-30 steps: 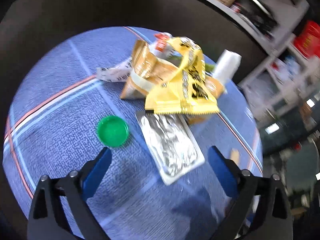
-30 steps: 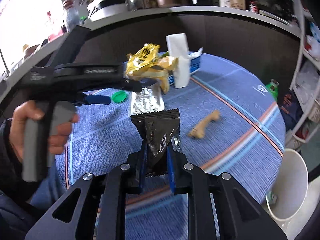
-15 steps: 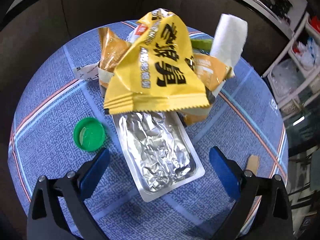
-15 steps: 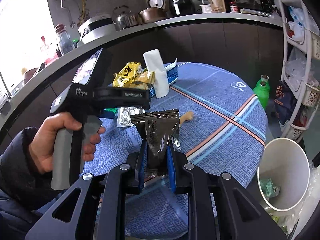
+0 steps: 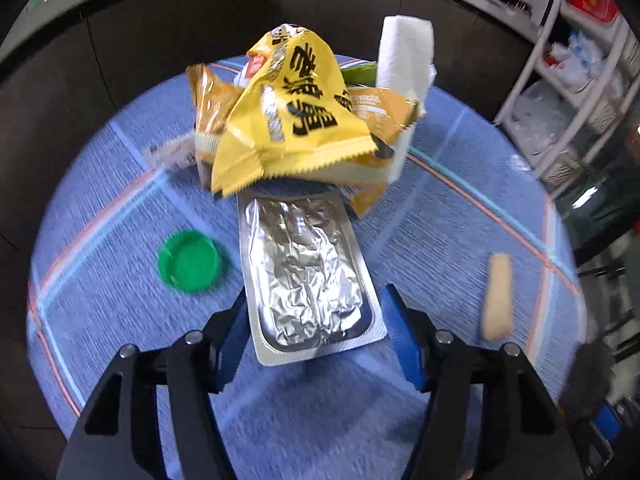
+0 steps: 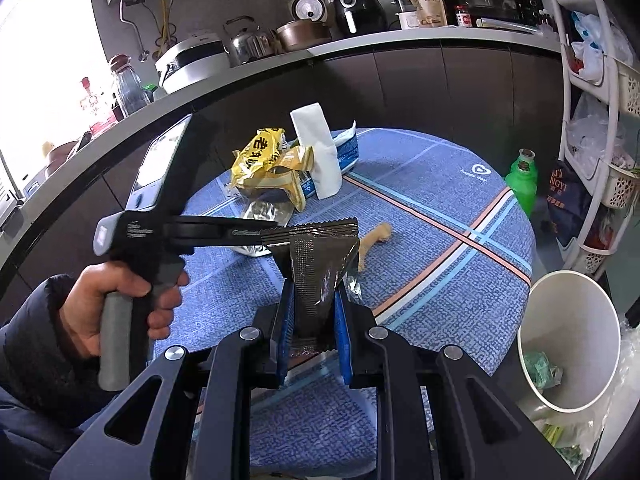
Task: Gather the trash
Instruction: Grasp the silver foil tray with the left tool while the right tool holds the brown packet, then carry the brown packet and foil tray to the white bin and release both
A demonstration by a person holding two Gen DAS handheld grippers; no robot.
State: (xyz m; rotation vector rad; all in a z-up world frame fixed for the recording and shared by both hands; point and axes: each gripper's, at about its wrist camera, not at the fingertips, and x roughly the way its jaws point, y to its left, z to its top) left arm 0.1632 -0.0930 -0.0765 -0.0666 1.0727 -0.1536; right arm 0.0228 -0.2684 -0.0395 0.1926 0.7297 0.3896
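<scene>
A silver foil blister tray [image 5: 308,272] lies on the blue round table [image 5: 112,332], its far end under a yellow snack bag [image 5: 292,120]. My left gripper [image 5: 316,300] points down over the tray's near end. Its jaws are closing with the tray between them, and the blue pads [image 5: 236,328] stand right at its long edges without a clear squeeze. My right gripper [image 6: 314,296] is shut on a dark brown wrapper [image 6: 316,260], held upright above the table. A hand [image 6: 104,300] grips the left tool's handle.
A green cap [image 5: 188,261] lies left of the tray and a tan biscuit stick [image 5: 498,296] to its right. A white tissue [image 5: 404,52] stands behind the wrapper pile. A white bin [image 6: 568,340] holding scraps and a green bottle [image 6: 522,184] sit beside the table.
My left gripper has moved forward over the foil tray and its jaws have narrowed around the tray's near end. The right gripper still holds the brown wrapper and has drifted a little.
</scene>
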